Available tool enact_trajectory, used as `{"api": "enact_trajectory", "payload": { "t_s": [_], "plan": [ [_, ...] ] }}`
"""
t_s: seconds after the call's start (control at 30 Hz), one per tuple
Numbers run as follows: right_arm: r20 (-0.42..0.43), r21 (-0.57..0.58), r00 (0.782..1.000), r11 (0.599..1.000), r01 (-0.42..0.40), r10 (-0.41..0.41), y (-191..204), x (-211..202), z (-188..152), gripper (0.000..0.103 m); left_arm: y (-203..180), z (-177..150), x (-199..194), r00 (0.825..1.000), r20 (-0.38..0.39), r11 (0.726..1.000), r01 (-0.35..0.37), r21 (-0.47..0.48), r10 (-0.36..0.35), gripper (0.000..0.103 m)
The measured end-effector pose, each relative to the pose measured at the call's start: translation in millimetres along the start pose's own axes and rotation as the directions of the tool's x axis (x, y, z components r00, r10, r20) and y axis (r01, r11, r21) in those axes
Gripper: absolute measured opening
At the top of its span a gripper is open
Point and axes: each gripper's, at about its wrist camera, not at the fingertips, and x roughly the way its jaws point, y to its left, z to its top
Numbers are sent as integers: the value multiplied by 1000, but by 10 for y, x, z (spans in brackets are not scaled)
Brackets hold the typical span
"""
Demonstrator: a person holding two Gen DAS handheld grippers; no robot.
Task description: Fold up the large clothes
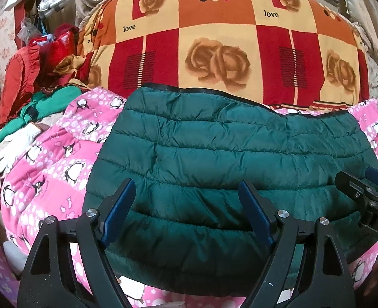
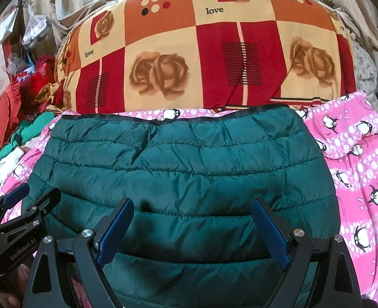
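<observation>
A: Left wrist view first. Where's the jacket (image 1: 214, 159)?

B: Flat on the pink penguin sheet (image 1: 47, 174), just in front of the rose quilt (image 1: 214, 38). Its black-trimmed far edge almost touches the quilt. It looks already folded into a compact block, quilted side up. That's a judgement; no sleeves are showing.

A: Left gripper (image 1: 186, 210)?

B: Jaws wide apart, nothing between the pads. It hangs over the jacket's near-left part, angled down. My guess is it's placed there to take the near hem for the next fold towards the quilt.

A: And the other one, from here?

B: Right gripper (image 1: 368, 182) pokes in at the jacket's near-right corner. Jaws apart and empty as well.

A: Anything else near the jacket?

B: Clothes pile (image 1: 42, 84) to its left, red and green items, well clear of it.

A: Right wrist view.

B: Same layout. Jacket (image 2: 183, 166) centred on the sheet (image 2: 355, 179), quilt (image 2: 201, 51) behind it. Right gripper (image 2: 191, 228) is spread wide over the jacket's near-right part, gripping nothing. Left gripper (image 2: 22, 200) sits at the near-left corner, open too.

A: Why symmetric?

B: Probably one tool per side, so a wide, puffy piece lifts evenly and doesn't skew.

A: Risk?

B: Slick, springy fill. A shallow pinch may slip, and the fold may spring back.
</observation>
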Motion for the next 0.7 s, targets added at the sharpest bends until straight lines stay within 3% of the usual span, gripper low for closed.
{"api": "enact_trajectory", "payload": {
  "t_s": [0.7],
  "plan": [
    [1, 8, 1000, 1000, 1, -1, 9, 6, -3, 91, -8, -9, 3, 1000, -3, 1000, 8, -3, -8, 83]
  ]
}}
